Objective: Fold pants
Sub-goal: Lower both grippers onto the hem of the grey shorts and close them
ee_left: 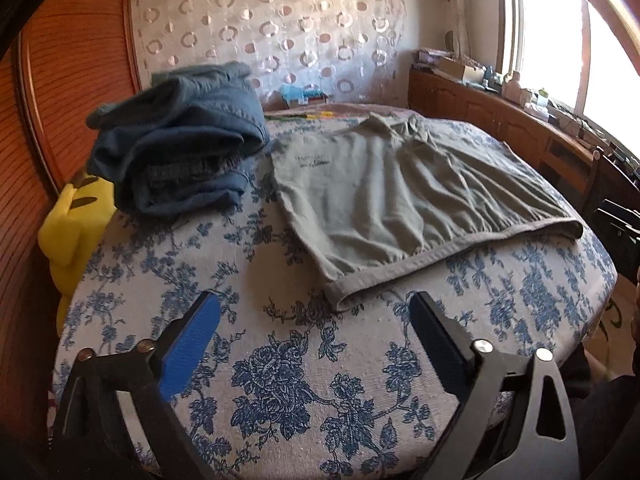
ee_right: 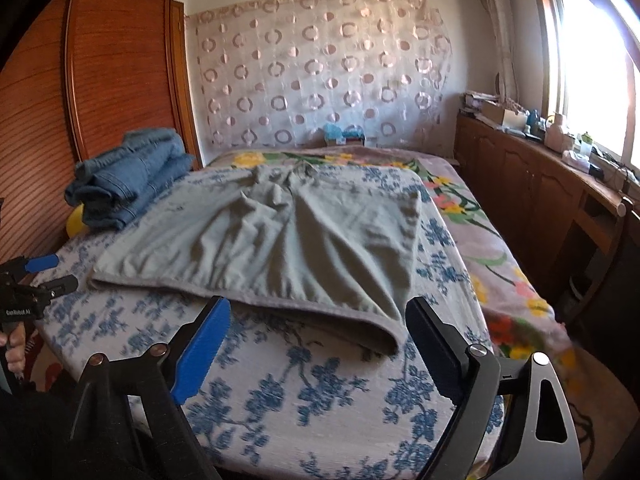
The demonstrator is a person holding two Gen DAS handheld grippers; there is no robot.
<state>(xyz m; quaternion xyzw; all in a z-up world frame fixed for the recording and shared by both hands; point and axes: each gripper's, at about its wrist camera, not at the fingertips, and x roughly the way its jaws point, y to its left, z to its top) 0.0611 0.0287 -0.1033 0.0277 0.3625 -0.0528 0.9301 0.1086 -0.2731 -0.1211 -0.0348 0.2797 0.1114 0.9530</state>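
While both grippers hang over the near edge of the bed, nothing is gripped.
pants: grey-green pants [ee_left: 400, 196] lie flat on the blue-flowered cloth [ee_left: 280, 380], hem edge near, waist end far; wrinkled, not yet folded over.
pants in right view: same pants [ee_right: 280, 240], near hem corner lies between the right gripper's fingers in the picture, no contact visible.
left gripper: left gripper [ee_left: 316, 320] spread wide, released, empty; near-left hem corner of the pants just beyond its fingertips, apart from them.
right gripper: right gripper [ee_right: 320, 320] spread wide, released, empty.
left gripper from right view: seen at far left edge [ee_right: 52, 272], a hand [ee_right: 14, 344] on its handle.
jeans: folded blue jeans [ee_left: 180, 144] stacked far left, just beside the pants.
yellow thing: yellow object [ee_left: 76, 224] at left bed edge, under the jeans; cannot tell what.
background: wooden wardrobe [ee_right: 100, 72] left, circle-print curtain [ee_right: 320, 68] far, window [ee_right: 592, 60] right.
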